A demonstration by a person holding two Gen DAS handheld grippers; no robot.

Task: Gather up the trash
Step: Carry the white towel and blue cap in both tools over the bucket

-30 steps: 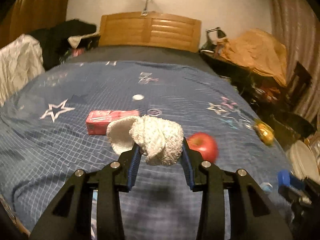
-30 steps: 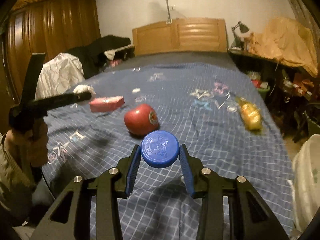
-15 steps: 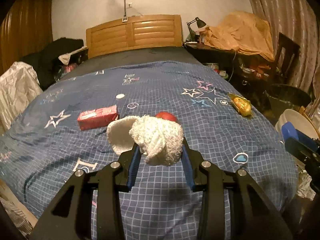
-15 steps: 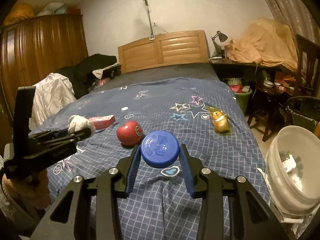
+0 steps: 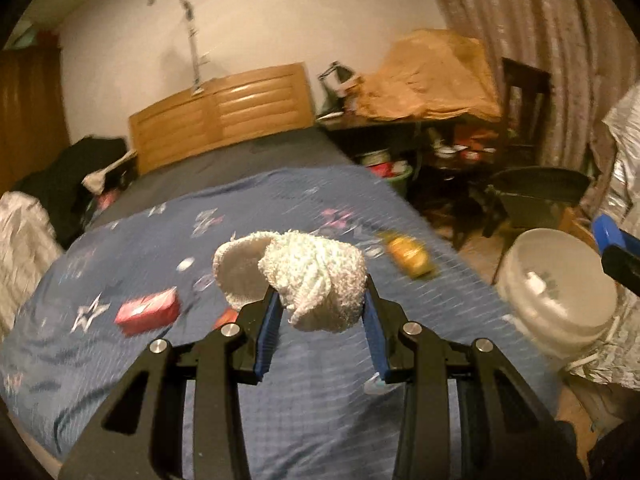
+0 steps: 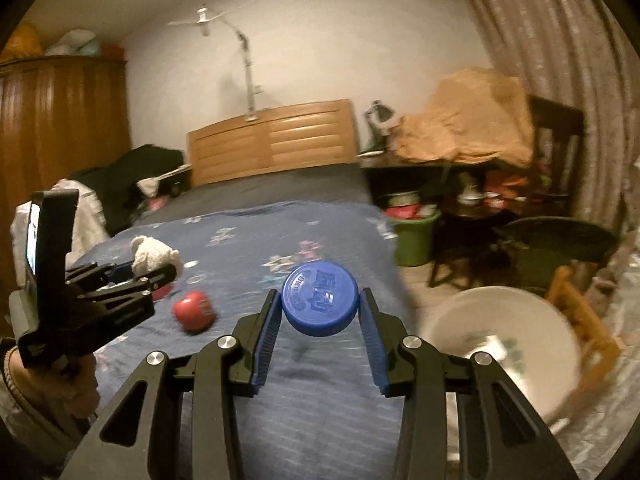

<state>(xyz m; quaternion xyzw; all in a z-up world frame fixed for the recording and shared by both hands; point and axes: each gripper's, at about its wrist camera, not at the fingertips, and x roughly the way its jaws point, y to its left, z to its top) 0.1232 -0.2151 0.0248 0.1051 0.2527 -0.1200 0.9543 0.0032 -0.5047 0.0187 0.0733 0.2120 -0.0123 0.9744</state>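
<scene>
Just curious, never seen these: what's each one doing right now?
Left tongs shut on white rag. Right tongs shut on blue cap. White bucket ahead at right, path open.

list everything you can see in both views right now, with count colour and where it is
white cloth wad: 1, white, held between the left gripper's fingers
bottle cap: 1, blue, held between the right gripper's fingers
apple: 1, red, on the bed
box: 1, red-pink, on the bed, left side
snack packet: 1, yellow, near the bed's right edge
bucket: 1, white, on the floor right of the bed
bed cover: 1, blue with stars
headboard: 1, wooden, far end
left gripper: 1, black with blue pads
right gripper: 1, black with blue pads
</scene>
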